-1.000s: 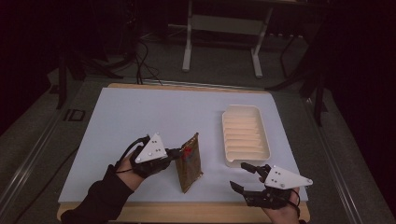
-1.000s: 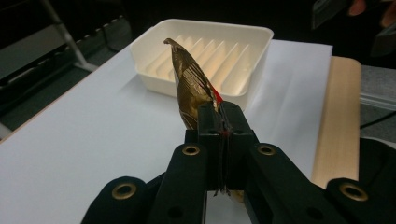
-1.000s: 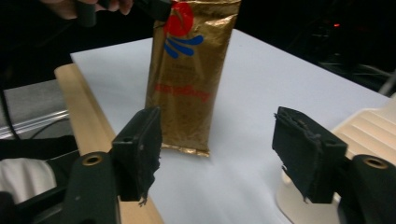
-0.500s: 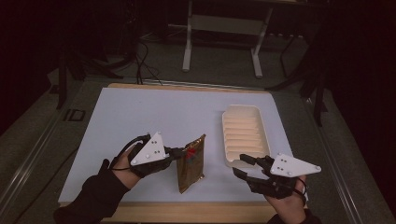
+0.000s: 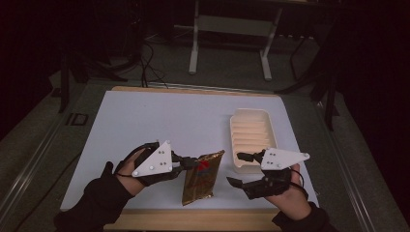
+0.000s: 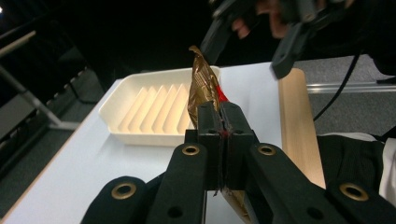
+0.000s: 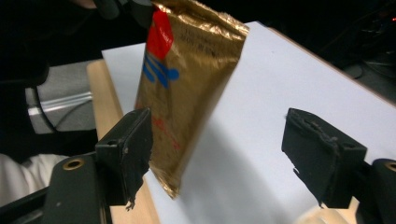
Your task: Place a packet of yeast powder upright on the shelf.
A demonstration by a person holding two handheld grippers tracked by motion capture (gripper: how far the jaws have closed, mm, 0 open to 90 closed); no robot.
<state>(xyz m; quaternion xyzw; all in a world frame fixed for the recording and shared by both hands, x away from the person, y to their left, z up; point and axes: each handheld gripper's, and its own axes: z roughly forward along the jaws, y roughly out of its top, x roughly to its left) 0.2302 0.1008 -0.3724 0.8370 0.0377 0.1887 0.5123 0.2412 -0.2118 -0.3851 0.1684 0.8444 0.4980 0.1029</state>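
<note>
A white table top (image 5: pixel 183 121) sits on a light wooden board whose edge shows along the far side and the near side (image 5: pixel 193 220). On the white surface, toward its right half, a cream ribbed tray (image 5: pixel 251 137) lies flat, its long sides running away from the person. The rest of the white surface around the tray is bare, and dark floor surrounds the table.

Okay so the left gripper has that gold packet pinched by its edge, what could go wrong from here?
The left gripper pinches only one edge of the gold packet, so the packet may twist or slip out as it hangs. The right gripper is open and close beside it; closing carelessly might crumple the foil or knock it loose. The white tray sits nearby and could get bumped.
</note>
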